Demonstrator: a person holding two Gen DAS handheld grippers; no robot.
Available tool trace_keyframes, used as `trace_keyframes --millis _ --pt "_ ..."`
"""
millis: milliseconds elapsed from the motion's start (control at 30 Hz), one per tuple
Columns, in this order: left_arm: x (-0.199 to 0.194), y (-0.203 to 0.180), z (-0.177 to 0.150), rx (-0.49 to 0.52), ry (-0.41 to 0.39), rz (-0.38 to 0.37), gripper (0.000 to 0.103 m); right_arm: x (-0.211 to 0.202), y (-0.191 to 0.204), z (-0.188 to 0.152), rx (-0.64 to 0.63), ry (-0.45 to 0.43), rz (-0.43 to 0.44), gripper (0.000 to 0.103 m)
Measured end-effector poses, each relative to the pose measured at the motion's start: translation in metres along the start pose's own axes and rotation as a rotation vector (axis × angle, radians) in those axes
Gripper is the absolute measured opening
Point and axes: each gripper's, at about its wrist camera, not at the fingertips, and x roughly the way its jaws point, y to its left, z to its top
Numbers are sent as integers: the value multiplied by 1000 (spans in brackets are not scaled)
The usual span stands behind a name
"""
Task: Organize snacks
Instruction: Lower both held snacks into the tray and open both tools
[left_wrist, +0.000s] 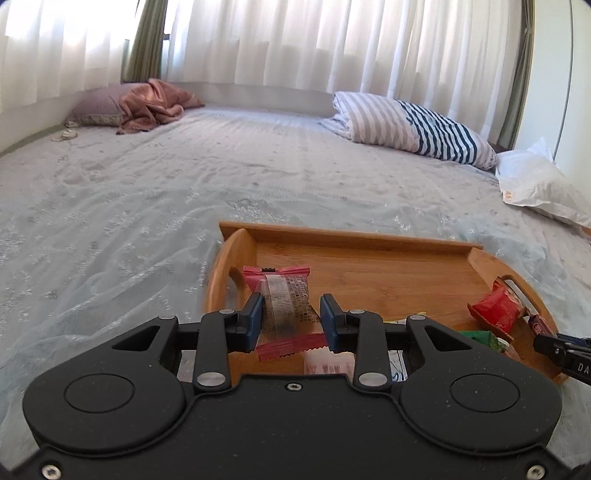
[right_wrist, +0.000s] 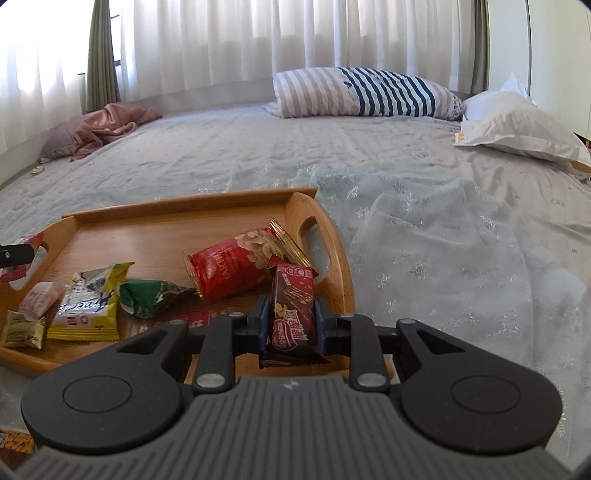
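A wooden tray (right_wrist: 177, 206) with cut-out handles is lying on a bed (right_wrist: 424, 229) spread with a pale, patterned cover, and every snack here is placed against it. The left tool (left_wrist: 291, 314) is gripping a pink packet (left_wrist: 282, 295) between its blue pads, jaws narrowed onto the wrapper; the packet is standing upright over the tray's left end, showing a clear window down its middle, printed text and crimped pink ends. The right tool (right_wrist: 291, 321) is clamping a dark red wafer bar (right_wrist: 293, 314), jaws nearly closed on it, and is holding it on end over the tray's near right corner, its glossy wrapper bearing white lettering. Lying inside the tray are a red nut bag (right_wrist: 232, 262) toward the right handle, a crumpled green packet (right_wrist: 147, 295) near the middle, and a yellow-edged packet (right_wrist: 88, 302) further left. A small pale packet (right_wrist: 38, 301) and an olive one (right_wrist: 22, 328) are sitting by the tray's left front. Beyond the tray's far rim, a striped pillow (right_wrist: 369, 92) and a white pillow (right_wrist: 517, 125) are resting by the curtains (right_wrist: 295, 37).
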Motion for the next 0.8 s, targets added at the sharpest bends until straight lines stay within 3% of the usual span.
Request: trace_keyframes --millis 300,800 --pt "23 -1 0 20 47 13 32 9 0 2 4 5 19 30" --pt "30 -5 -5 45 57 23 33 19 3 3 13 32 54 34"
